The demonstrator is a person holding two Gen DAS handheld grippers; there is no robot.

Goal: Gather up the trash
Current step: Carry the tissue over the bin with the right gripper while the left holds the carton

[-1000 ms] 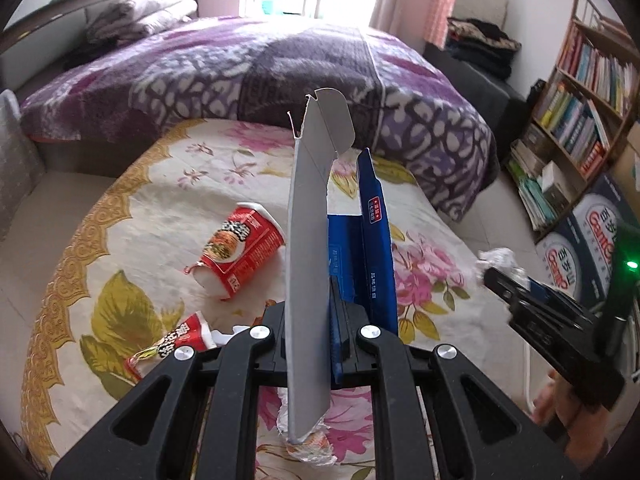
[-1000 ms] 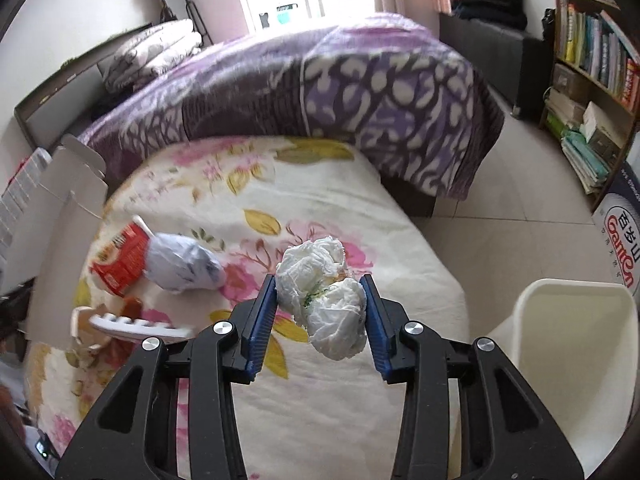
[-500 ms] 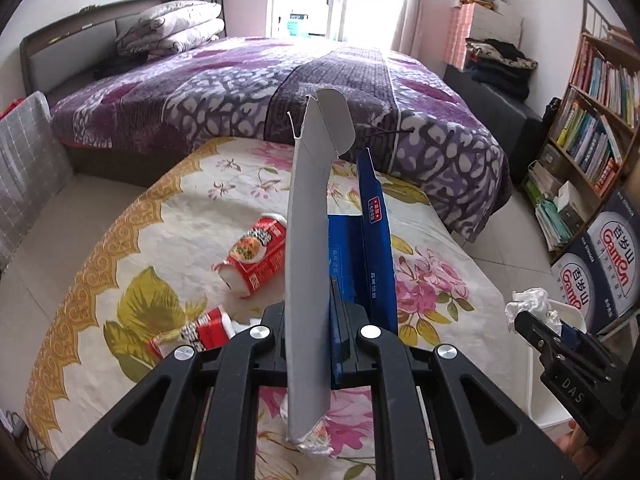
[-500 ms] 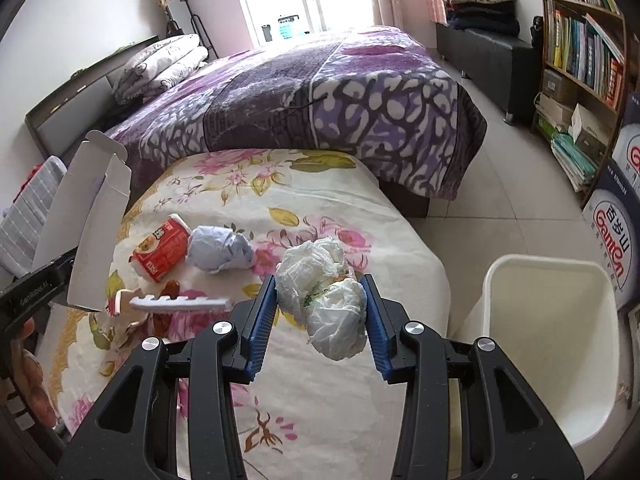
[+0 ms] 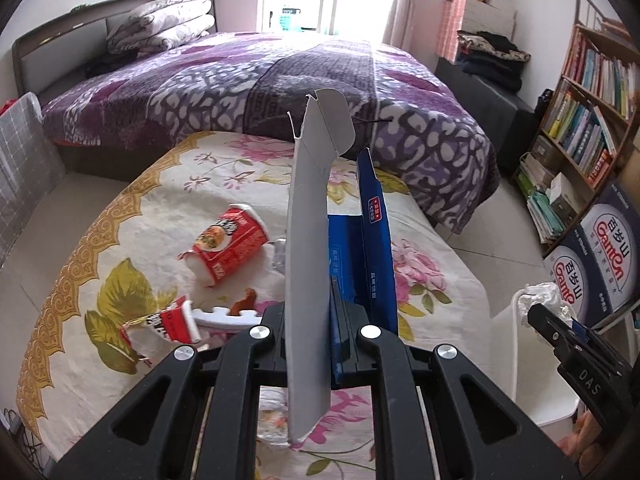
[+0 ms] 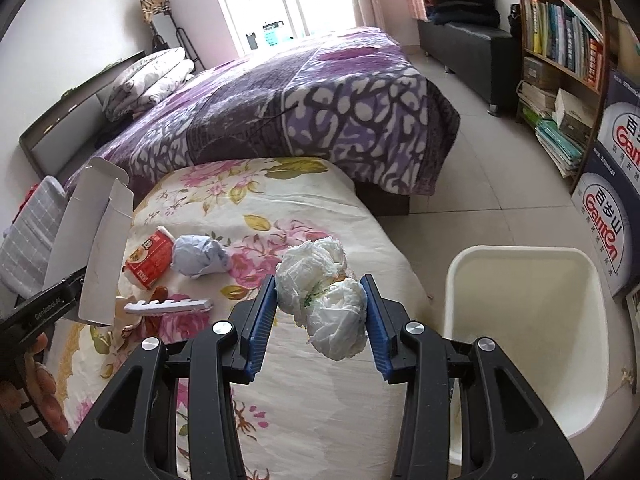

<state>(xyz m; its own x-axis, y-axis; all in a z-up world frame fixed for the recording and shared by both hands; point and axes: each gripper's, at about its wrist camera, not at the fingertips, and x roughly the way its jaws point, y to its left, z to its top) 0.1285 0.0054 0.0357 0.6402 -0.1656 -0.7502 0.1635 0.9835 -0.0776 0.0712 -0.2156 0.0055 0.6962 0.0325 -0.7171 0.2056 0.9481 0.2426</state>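
Observation:
My left gripper [image 5: 316, 320] is shut on a flattened blue-and-white carton [image 5: 310, 240] held upright above the floral table; the carton also shows in the right wrist view [image 6: 96, 240]. My right gripper [image 6: 322, 312] is shut on a white crumpled tissue wad [image 6: 320, 292], held above the table's right edge, left of the white trash bin [image 6: 524, 320]. The bin also shows in the left wrist view [image 5: 516, 360]. On the table lie a red noodle cup [image 5: 230, 246], a torn red wrapper [image 5: 168, 324], a white foam strip [image 6: 168, 306] and a bluish crumpled paper ball [image 6: 200, 260].
A bed with a purple blanket [image 5: 280, 88] stands behind the table. A bookshelf [image 6: 560, 40] and printed boxes [image 6: 612, 208] line the right wall. Tiled floor [image 6: 480, 200] lies between the bed, the bin and the shelf.
Both grippers have lifted and pulled back from the table with their loads. The bin has come further into the right wrist view. Both grips are unchanged.

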